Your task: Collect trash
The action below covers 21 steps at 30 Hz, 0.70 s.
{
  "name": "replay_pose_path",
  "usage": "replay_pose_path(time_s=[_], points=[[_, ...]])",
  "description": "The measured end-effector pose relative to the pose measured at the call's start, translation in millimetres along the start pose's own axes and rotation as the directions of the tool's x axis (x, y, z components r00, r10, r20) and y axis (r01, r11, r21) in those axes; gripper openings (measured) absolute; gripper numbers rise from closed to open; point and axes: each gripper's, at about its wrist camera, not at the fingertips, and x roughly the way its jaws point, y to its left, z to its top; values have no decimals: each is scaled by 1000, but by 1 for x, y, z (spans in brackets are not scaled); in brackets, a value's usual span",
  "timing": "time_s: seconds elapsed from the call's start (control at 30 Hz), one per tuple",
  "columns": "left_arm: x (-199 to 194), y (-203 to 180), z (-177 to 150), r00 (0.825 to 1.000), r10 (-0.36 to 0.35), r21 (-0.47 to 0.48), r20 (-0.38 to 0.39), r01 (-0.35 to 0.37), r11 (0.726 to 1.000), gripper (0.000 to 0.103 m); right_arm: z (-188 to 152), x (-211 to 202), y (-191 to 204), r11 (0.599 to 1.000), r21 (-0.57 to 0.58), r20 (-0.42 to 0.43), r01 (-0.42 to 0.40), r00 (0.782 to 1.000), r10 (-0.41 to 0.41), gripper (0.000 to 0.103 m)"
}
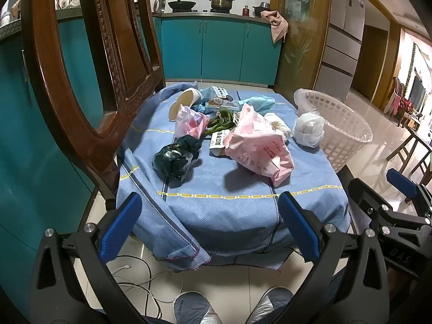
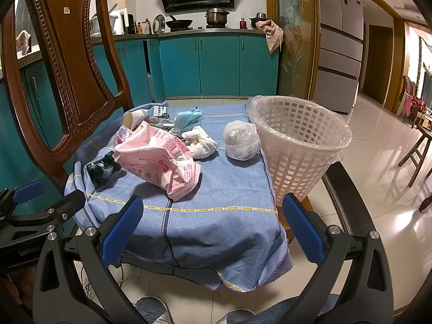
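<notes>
On the blue checked tablecloth (image 2: pixel 210 189), a light, crumpled pink plastic bag (image 2: pixel 159 156), best pinched at a fold, is seen left of the lined white basket (image 2: pixel 299 145), both grippers (image 1: pixel 209 225) (image 2: pixel 213 228) held agape and empty.

Trash (image 2: pixel 159 156) on table (image 2: pixel 216 189); basket (image 2: pixel 297 145) right.

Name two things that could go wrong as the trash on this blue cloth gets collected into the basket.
1. The white basket stands at the table's right edge, partly past the blue cloth; a nudge might tip it off.
2. The cloth hangs loose over the front; a tool dragging the pink bag could pull the cloth and scatter the white bundle.
</notes>
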Motion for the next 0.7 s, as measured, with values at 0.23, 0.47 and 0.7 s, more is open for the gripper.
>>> replay_pose_path(time_s=[0.23, 0.47, 0.7], points=[[0, 2, 1, 1000, -4, -11, 0, 4, 1000, 100, 0, -2, 0, 1000, -1, 0, 0, 1000, 0, 100], [-1, 4, 1, 1000, -5, -17, 4, 5, 1000, 100, 0, -2, 0, 1000, 1, 1, 0, 1000, 0, 100], [-2, 5, 2, 1000, -6, -15, 8, 6, 1000, 100, 0, -2, 0, 1000, 1, 2, 0, 1000, 0, 100]])
